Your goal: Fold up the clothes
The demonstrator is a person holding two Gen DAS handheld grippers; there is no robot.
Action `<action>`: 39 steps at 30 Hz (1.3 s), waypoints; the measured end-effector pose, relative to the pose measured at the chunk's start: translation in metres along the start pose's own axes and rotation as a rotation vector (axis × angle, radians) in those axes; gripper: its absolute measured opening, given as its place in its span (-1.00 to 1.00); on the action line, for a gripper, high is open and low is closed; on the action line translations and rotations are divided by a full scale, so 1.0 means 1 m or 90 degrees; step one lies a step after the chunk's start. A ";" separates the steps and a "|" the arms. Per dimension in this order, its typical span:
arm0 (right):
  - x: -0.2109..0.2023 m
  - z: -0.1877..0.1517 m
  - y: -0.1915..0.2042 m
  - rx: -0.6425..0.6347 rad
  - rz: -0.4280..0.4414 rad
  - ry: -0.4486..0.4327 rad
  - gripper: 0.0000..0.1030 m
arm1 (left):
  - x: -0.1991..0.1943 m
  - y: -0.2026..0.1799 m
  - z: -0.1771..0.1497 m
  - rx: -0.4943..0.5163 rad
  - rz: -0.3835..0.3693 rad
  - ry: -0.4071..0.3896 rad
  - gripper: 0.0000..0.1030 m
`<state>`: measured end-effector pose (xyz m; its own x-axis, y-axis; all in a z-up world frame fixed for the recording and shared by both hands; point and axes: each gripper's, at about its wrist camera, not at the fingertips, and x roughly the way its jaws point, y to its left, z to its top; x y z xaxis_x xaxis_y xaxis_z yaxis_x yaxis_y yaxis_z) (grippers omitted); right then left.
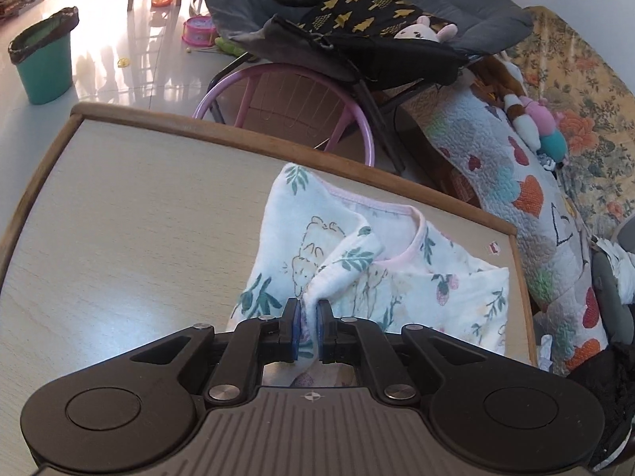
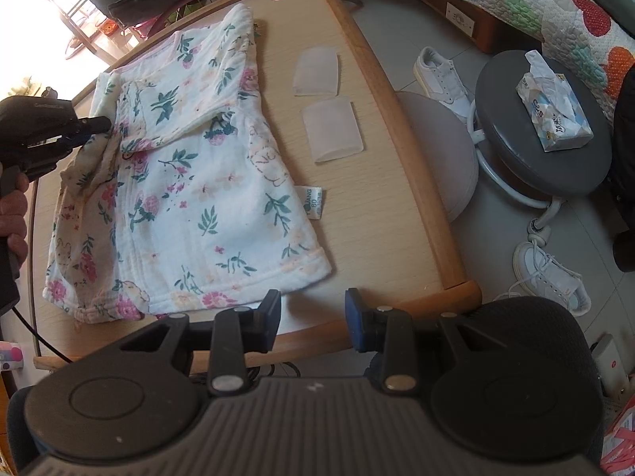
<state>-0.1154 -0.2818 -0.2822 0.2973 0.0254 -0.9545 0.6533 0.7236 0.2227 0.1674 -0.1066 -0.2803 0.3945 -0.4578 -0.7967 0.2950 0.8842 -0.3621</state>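
Note:
A small white floral baby garment lies spread on the light wooden table, its size label sticking out at the right side. In the left wrist view the same garment bunches up toward my left gripper, which is shut on a raised fold of its cloth. The right wrist view shows that left gripper, held by a hand, at the garment's left sleeve, lifting it over the body. My right gripper hangs open above the table's front edge, just below the hem, with nothing between its fingers.
Two translucent white pads lie on the table right of the garment. A grey stool with a tissue pack and white shoes stand on the floor. Beyond the table are a bouncer seat, a quilt and a green bin.

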 end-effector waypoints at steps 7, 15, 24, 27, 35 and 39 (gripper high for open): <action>0.001 0.001 0.000 -0.001 -0.003 0.001 -0.33 | -0.006 0.006 0.004 -0.078 -0.023 -0.038 -0.80; 0.001 0.001 0.002 -0.006 -0.008 0.004 -0.32 | 0.005 0.001 -0.002 -0.103 -0.008 -0.020 -0.66; 0.000 0.001 0.003 -0.006 -0.008 0.004 -0.32 | -0.013 0.005 0.000 -0.133 -0.034 -0.019 -0.10; -0.001 0.001 0.004 -0.007 -0.007 0.003 -0.32 | -0.015 0.009 -0.002 -0.138 -0.036 -0.011 -0.10; 0.000 -0.003 0.008 -0.016 -0.012 0.000 -0.31 | -0.005 0.013 -0.014 -0.134 -0.037 -0.001 -0.12; -0.003 -0.002 0.009 -0.019 -0.016 -0.001 -0.31 | -0.008 0.009 -0.008 -0.137 -0.031 -0.001 -0.12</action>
<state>-0.1118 -0.2740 -0.2779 0.2826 0.0060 -0.9592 0.6394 0.7443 0.1930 0.1602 -0.0941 -0.2812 0.3862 -0.5010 -0.7745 0.1218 0.8600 -0.4955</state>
